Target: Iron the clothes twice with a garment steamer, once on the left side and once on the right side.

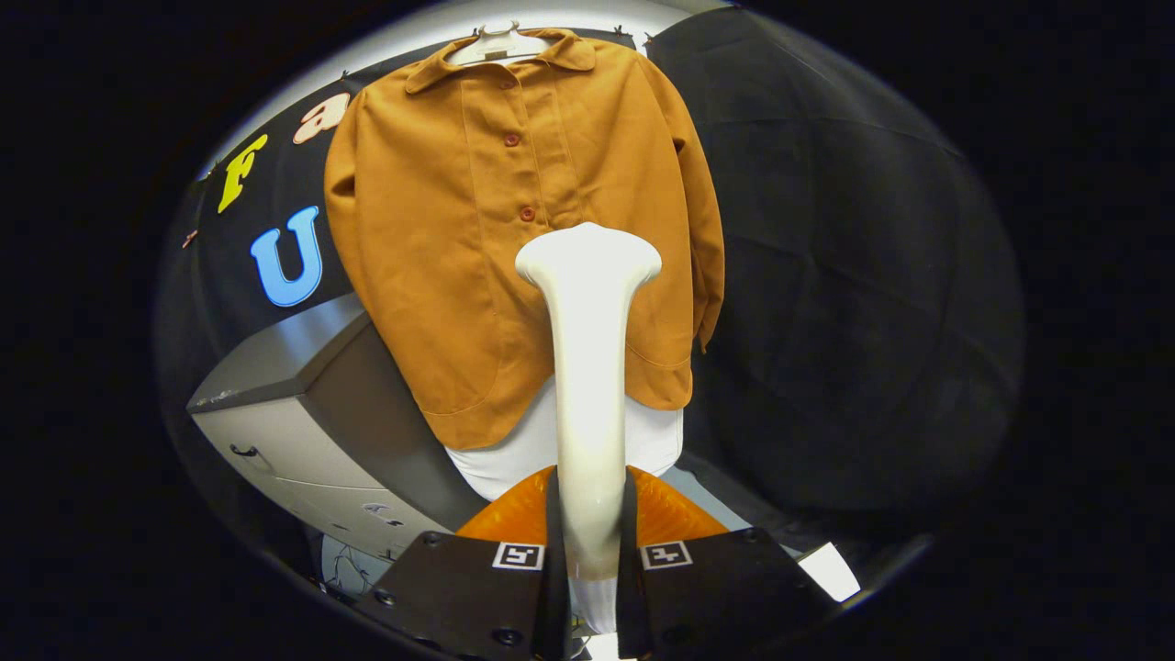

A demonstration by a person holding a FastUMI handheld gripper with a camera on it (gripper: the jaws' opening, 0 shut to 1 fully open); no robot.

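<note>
Gripper view: the claw [588,551] is clamped on the handle of the garment steamer [587,367], both fingers [477,588] pressing its sides low down. The steamer's long axis runs straight ahead from the fingers, ending in a flared head that points at the shirt [441,229]. The shirt hangs on a hanger [500,44] straight beyond the head, front facing the claw, its button placket just left of the head's line. A white garment's hem [514,450] shows under the shirt's lower edge. Whether the head touches the cloth cannot be told; it overlaps the shirt's lower middle, slightly toward the right panel. A grey cabinet [303,413] stands off to the left, below the shirt's left sleeve. I judge the coming stroke turns on shifting the head sideways from this near-centre line onto one panel, then running it along that side.
</note>
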